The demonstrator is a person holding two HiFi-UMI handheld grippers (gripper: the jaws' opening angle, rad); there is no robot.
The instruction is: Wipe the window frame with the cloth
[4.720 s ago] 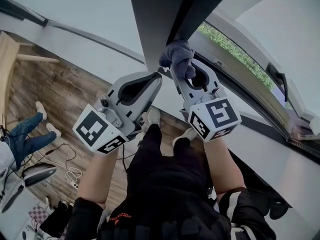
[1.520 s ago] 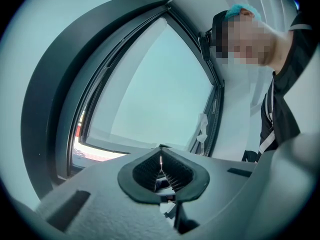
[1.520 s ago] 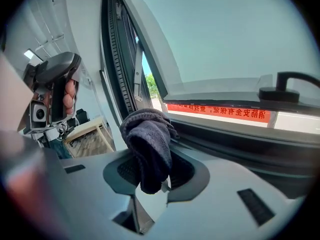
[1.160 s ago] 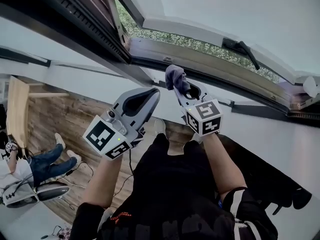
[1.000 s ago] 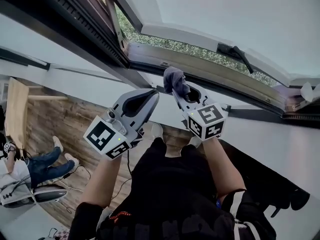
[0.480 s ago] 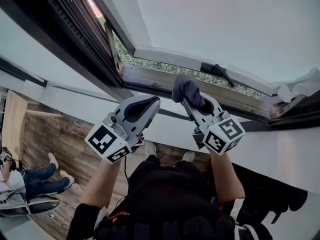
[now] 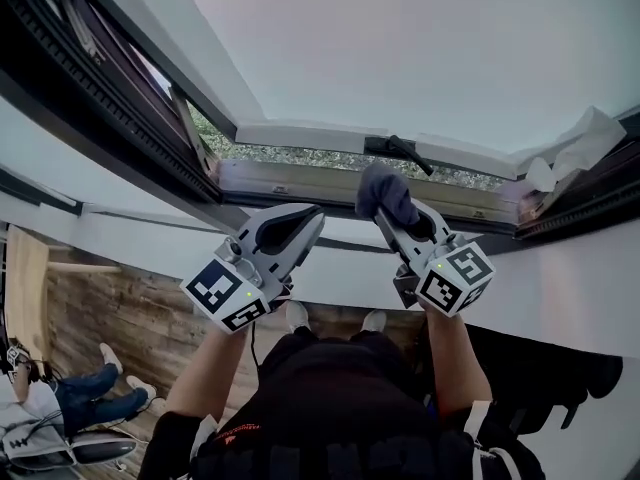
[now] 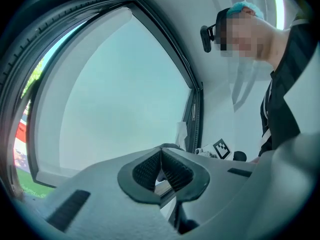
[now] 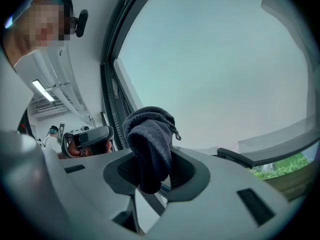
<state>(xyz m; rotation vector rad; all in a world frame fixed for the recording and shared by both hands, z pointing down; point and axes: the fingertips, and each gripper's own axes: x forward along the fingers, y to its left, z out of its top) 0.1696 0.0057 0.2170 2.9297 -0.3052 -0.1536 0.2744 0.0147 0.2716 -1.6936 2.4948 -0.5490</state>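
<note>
Well, right gripper (image 9: pixel 151 175) pinches cloth (image 9: pixel 149 139) by one end near window frame (image 7: pixel 300 180); hard rubbing could tug it free. Left gripper (image 8: pixel 161 170) pressed together, empty.

A person's legs in jeans (image 7: pixel 95 400) stretch across the wooden floor (image 7: pixel 110 313).

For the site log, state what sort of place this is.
Probably an indoor room, perhaps an office or workroom: a large dark-framed window with a handle, a wood-look floor below, and a seated person at the edge.
</note>
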